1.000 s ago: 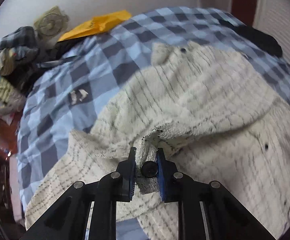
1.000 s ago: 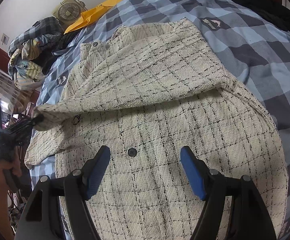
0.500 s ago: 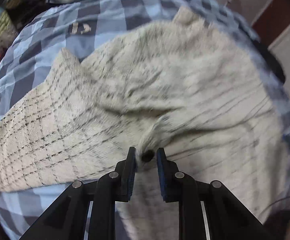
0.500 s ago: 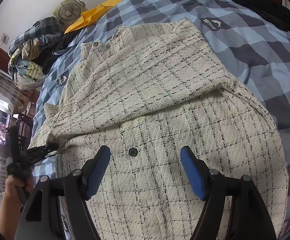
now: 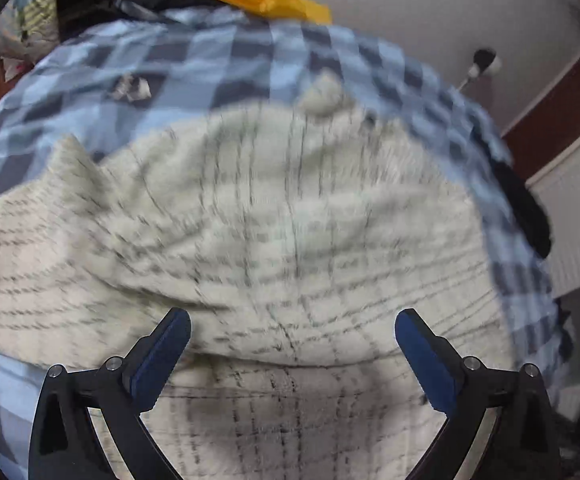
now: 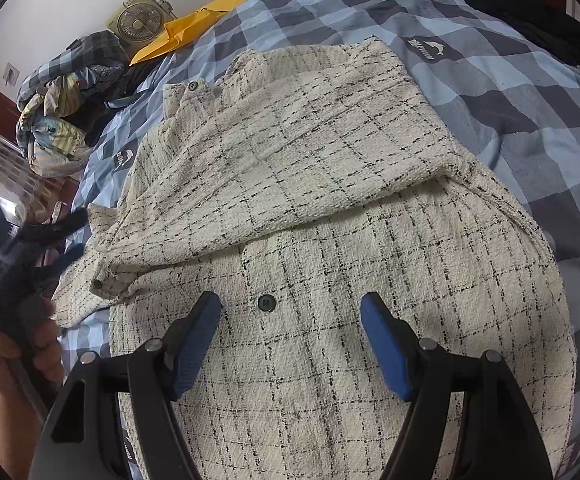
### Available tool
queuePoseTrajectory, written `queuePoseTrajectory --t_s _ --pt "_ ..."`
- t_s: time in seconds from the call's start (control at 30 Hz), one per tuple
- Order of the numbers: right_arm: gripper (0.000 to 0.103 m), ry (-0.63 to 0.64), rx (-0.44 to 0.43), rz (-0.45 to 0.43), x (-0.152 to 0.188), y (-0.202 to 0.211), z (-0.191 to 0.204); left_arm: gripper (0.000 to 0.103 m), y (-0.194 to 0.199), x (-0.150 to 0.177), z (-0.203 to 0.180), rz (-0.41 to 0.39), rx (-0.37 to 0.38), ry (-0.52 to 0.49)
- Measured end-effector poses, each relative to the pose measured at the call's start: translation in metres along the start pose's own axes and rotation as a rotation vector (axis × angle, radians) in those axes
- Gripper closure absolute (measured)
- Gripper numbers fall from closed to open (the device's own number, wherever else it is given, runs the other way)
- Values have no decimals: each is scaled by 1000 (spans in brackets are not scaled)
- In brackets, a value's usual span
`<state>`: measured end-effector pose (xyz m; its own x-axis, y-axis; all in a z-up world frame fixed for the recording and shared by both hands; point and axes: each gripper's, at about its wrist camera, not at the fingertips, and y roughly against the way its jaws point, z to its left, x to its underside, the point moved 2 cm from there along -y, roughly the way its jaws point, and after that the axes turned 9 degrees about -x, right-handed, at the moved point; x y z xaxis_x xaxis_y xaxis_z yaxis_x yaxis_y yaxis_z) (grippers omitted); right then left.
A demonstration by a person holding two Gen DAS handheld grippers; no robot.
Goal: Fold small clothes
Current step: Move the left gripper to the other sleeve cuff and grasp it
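Note:
A cream tweed jacket with black check lines [image 6: 329, 208] lies on a blue checked bedsheet [image 6: 529, 100]. One sleeve is folded across its front, the cuff with a dark button [image 6: 98, 283] at the left. My right gripper [image 6: 290, 320] is open and hovers over the jacket's front near a dark button [image 6: 266, 303]. My left gripper [image 5: 291, 344] is open and empty above the jacket [image 5: 270, 220], blurred by motion. It also shows in the right wrist view [image 6: 30, 248] at the jacket's left edge, held by a hand.
A pile of clothes [image 6: 62, 108], a small fan [image 6: 138, 24] and a yellow bag [image 6: 186, 32] sit at the bed's far left end. A black garment [image 6: 537, 12] lies at the far right. A wall stands behind the bed.
My left gripper carried the sleeve cuff across the jacket, then opened and let it go. The sleeve now lies folded over the front. My right gripper has not moved.

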<state>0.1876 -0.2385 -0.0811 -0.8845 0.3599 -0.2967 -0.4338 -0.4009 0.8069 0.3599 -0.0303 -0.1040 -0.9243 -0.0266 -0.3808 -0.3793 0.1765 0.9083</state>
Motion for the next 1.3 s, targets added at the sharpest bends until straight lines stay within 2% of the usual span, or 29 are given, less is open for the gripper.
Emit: queuePoseTrajectory --t_s 0.07,0.13,0.17,0.23,0.37,0.4,0.43,0.5,0.6,0.67,0.73,0.77,0.8,0.83,0.93,1.13,1.23,1.3 --pt "33 -3 -2 0 0 0 -1 0 -24 11 -3 44 -93 -46" --pt "33 -6 -4 -1 0 1 -2 2 -43 18 7 75 -190 -45" --pt "33 -6 -7 -3 0 2 -2 3 -48 21 12 74 -188 -33" --pt "33 -3 -10 -3 0 2 -1 3 -33 24 21 -1 -114 1" --pt "33 13 -10 5 2 -1 2 2 33 31 54 -116 191 142" --pt "33 15 -8 9 3 -3 3 2 48 32 65 -135 216 163" --pt "33 18 -6 14 3 -4 4 2 68 35 86 -163 208 192" --pt "33 29 4 21 5 -7 7 1 90 38 122 -189 137 229" --pt "33 43 21 25 7 -10 11 1 110 51 205 -196 -18 322" --pt "33 52 32 25 8 -10 13 1 117 68 268 -181 -126 446" --pt "33 60 43 21 8 -10 14 1 120 92 335 -130 -294 630" --pt "33 63 48 18 8 -10 15 3 119 105 362 -104 -338 718" --pt "33 67 56 14 8 -10 16 3 119 114 384 -95 -331 783" --pt "33 69 62 11 9 -10 17 3 116 123 410 -85 -292 859" --pt "33 84 87 2 8 -12 19 3 107 133 449 -83 -225 974" --pt "34 102 135 1 10 -17 20 3 91 121 473 -106 -85 1081" --pt "33 111 154 7 11 -20 21 19 87 122 493 -127 -34 1194" --pt "33 122 165 11 12 -22 22 45 80 121 498 -101 -22 1260"
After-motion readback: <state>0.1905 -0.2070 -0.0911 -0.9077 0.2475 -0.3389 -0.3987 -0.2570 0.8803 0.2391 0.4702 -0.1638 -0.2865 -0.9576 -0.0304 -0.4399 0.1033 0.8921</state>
